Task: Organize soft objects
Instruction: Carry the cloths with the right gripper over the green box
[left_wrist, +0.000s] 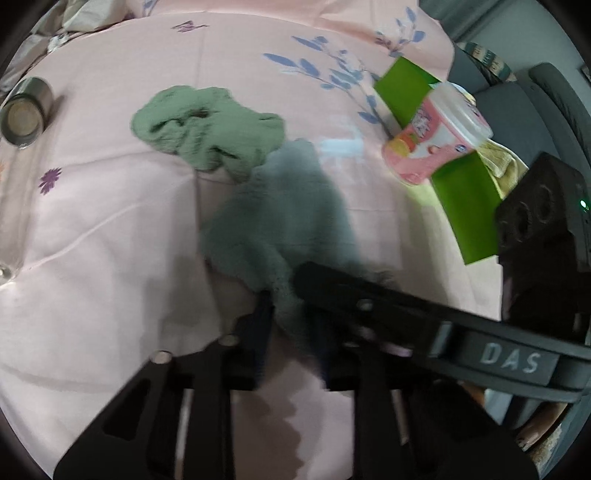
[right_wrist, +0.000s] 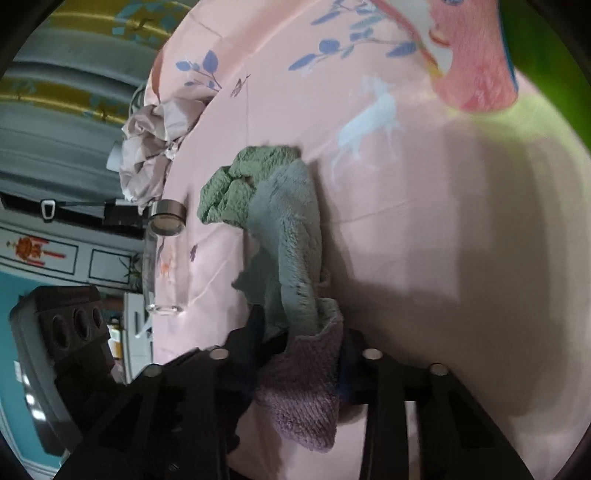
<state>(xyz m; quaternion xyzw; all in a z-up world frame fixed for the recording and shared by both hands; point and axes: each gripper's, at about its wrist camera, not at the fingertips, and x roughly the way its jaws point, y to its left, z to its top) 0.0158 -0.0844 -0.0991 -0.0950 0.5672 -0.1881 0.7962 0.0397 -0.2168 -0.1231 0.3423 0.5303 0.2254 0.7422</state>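
grey-green towel (left_wrist: 284, 206) in both grippers' jaws

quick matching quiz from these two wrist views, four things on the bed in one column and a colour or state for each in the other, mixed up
Things:
1. fluffy cloth
2. crumpled towel
3. glass bottle
4. tub

States:
a. pink, lying on green sheets
b. clear, lying on its side
c. grey-green, pinched by both grippers
d. olive green, loose on the bed sheet

Pairs: 1-c, 2-d, 3-b, 4-a
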